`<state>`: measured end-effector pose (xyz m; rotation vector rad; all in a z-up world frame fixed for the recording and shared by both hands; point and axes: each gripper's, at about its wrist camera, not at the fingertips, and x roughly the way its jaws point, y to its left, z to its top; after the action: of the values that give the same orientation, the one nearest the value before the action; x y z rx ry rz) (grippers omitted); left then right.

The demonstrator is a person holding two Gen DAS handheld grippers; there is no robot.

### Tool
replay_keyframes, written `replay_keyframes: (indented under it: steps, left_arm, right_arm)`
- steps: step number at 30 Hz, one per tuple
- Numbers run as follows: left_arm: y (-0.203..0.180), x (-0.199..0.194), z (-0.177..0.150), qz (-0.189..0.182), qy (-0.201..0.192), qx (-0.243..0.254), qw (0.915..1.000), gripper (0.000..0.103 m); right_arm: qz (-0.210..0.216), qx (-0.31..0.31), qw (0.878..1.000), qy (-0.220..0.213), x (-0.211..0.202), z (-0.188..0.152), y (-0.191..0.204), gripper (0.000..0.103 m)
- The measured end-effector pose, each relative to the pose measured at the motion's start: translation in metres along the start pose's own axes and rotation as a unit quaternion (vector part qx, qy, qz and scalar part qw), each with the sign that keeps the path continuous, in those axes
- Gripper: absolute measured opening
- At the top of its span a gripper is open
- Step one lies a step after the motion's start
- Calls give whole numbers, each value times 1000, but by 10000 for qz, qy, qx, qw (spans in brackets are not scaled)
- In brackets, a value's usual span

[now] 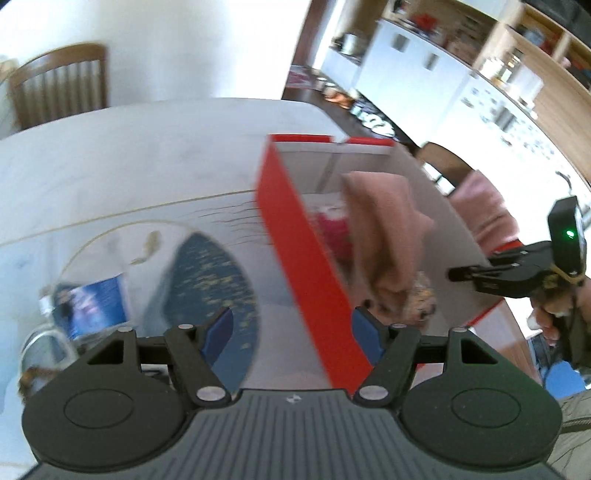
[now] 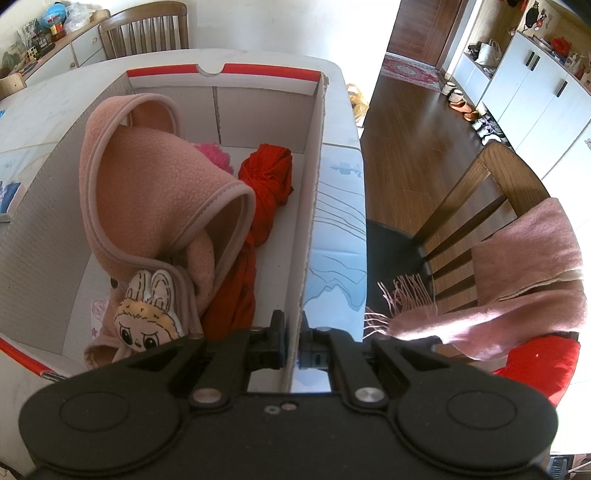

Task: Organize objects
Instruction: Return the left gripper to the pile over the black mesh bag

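Note:
A red-and-white cardboard box (image 2: 314,155) stands open on the white table (image 2: 55,92). Inside lie a pink fleece garment (image 2: 155,184) with a cartoon bunny patch (image 2: 147,317), a red knotted cloth (image 2: 266,184) and something bright pink beneath. My right gripper (image 2: 291,347) is shut on the box's right wall near its front corner. In the left wrist view the box's red left wall (image 1: 295,240) runs between the fingers of my open left gripper (image 1: 291,332); the fleece (image 1: 380,229) shows inside. The right gripper (image 1: 509,273) shows at the box's far side.
A pink fringed scarf (image 2: 517,273) hangs over a wooden chair (image 2: 480,199) right of the table, with a red cushion (image 2: 539,365) below. A blue patterned item (image 1: 210,280) and a blue-labelled packet (image 1: 92,302) lie on the table left of the box. Another chair (image 2: 144,29) stands behind.

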<state>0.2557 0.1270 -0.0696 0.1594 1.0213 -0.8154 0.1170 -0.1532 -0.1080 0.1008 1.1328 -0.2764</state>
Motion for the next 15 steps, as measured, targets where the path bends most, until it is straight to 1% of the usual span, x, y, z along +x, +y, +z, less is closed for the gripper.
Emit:
replay_keyframes:
  steps: [4,6,9,11,14,15]
  left_arm:
    - [28,-9,-10,351,-95,-366,9987,78]
    - [41,-10,-14,497,-140,-512,9974,79]
    - [60,-11,-21,704,-199,-741,9946,85]
    - [70,-10,-24,823,-235,-875,9925,85]
    - [79,-9,-28,959,-277,-930,9906,87]
    - [83,-9,-29,999,-287,-945,9901,90]
  right_arm:
    - [2,5,10000,-1,0,0,0,4]
    - [7,23,10000,0,0,0,0,4]
    - [-1,24,10000,7,0,0,0,5]
    - [2,26,10000,5,0,0,0,5]
    - [-1,29,10000,11,0,-1,-1,4]
    - [-7,29,10000,13,-1,0,-1,5]
